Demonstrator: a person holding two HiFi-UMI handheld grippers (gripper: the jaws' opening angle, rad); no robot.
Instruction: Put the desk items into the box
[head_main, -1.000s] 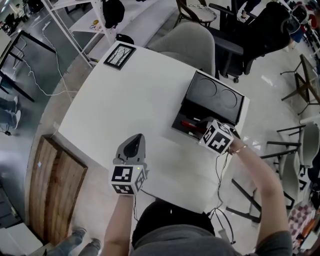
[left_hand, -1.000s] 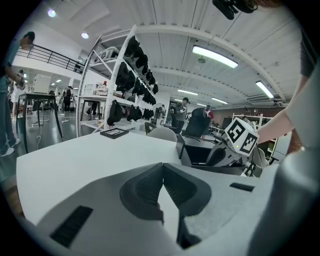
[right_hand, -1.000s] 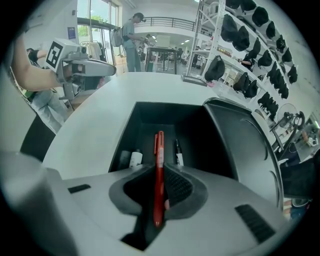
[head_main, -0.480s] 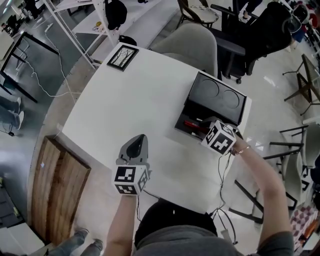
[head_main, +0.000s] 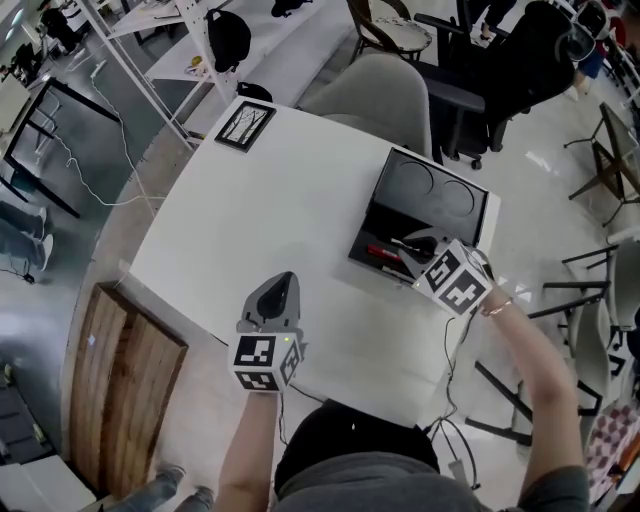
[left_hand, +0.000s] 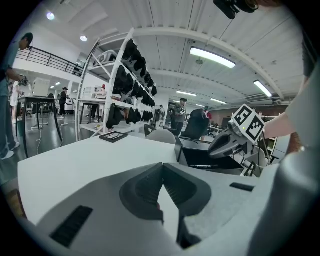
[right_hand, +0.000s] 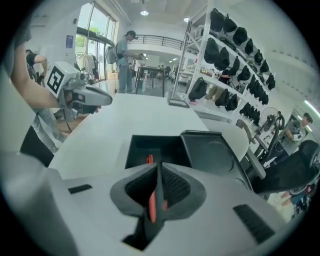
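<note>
Progress on the tidy-up looks far along, judging from where I stand. Far to the left of the box (head_main: 383, 222), near the far corner of the table (head_main: 290, 210), a frame (head_main: 245, 125) lies flat and untouched. If it counts as a desk item, it is the one thing left to fetch. I see nothing else loose on the table.

Nearer me, and left of the box, the left gripper (head_main: 282, 283) hovers over bare tabletop. Its jaws are pressed together with nothing between them, so it is idle and carries nothing.

The box sits at the table's right edge with its lid (head_main: 435, 188) thrown back. A red pen (head_main: 383, 252) lies inside along the near wall. Some darker bits lie beside it, and I cannot make them out. That part of the job seems done.

At the near right corner of the box, the right gripper (right_hand: 159, 167) points into the compartment. Its jaws are closing and are down to a narrow slit. A red streak shows in that slit. I cannot tell whether it is the pen seen below or a part of the gripper itself, but nothing looks clamped.

My guess is that what remains is the frame, if it belongs in the box, and then shutting the lid.
</note>
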